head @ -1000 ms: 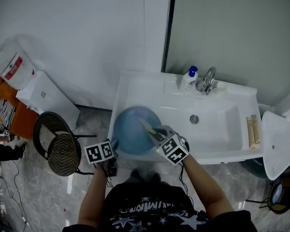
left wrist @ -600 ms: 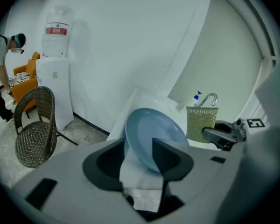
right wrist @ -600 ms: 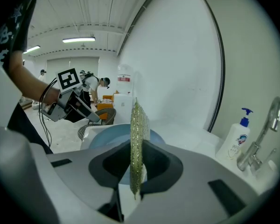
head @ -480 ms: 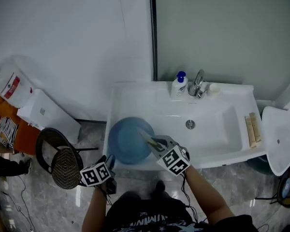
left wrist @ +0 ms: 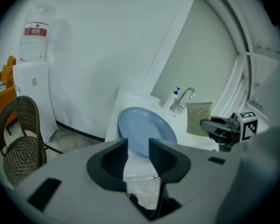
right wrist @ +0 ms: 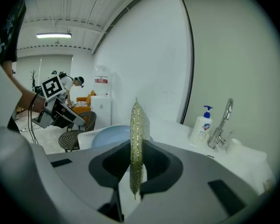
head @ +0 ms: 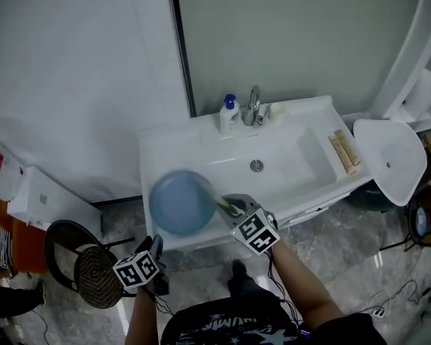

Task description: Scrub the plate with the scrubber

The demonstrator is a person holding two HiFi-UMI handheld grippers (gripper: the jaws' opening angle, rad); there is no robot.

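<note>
White sink (head: 302,157) w/ faucet (head: 253,105) at back rim, soap bottle (head: 229,114) just beside it. 2 wooden sticks (head: 343,151) on sink's rim. Wicker chair (head: 92,270) on floor (head: 359,250), nr water dispenser (head: 43,201).

I see the round pale-blue plate (head: 179,203) at the left end of the sink (head: 302,157), tilted up against the basin's edge. The scrubber (right wrist: 136,120), a thin glittery gold-green pad, stands upright and edge-on, pinched in my right gripper (right wrist: 136,148), just beside the plate's right rim.
</note>
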